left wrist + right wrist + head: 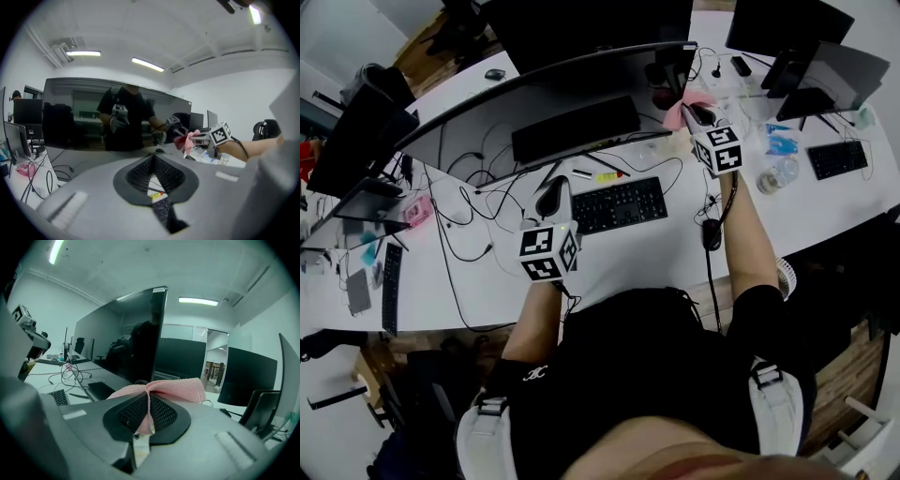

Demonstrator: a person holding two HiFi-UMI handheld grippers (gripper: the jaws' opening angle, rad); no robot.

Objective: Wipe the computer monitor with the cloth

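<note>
A wide curved monitor (534, 98) stands across the back of the white desk (637, 258). Its dark screen (84, 117) reflects the person. My right gripper (692, 112) is shut on a pink cloth (675, 114), held up close to the monitor's right end. In the right gripper view the cloth (180, 389) bunches between the jaws and spreads over them, with the screen's edge (157, 333) just beyond. My left gripper (553, 195) hovers over the desk in front of the monitor's middle, shut on nothing. From the left gripper view the right gripper (199, 138) and cloth (189, 141) show beside the screen.
A black keyboard (619, 204) lies below the monitor, with tangled cables (478, 197) to its left. Other monitors (778, 23) and a second keyboard (836, 159) stand at the right. A plastic bottle (778, 173) sits near the right arm. A mouse (494, 74) lies behind the monitor.
</note>
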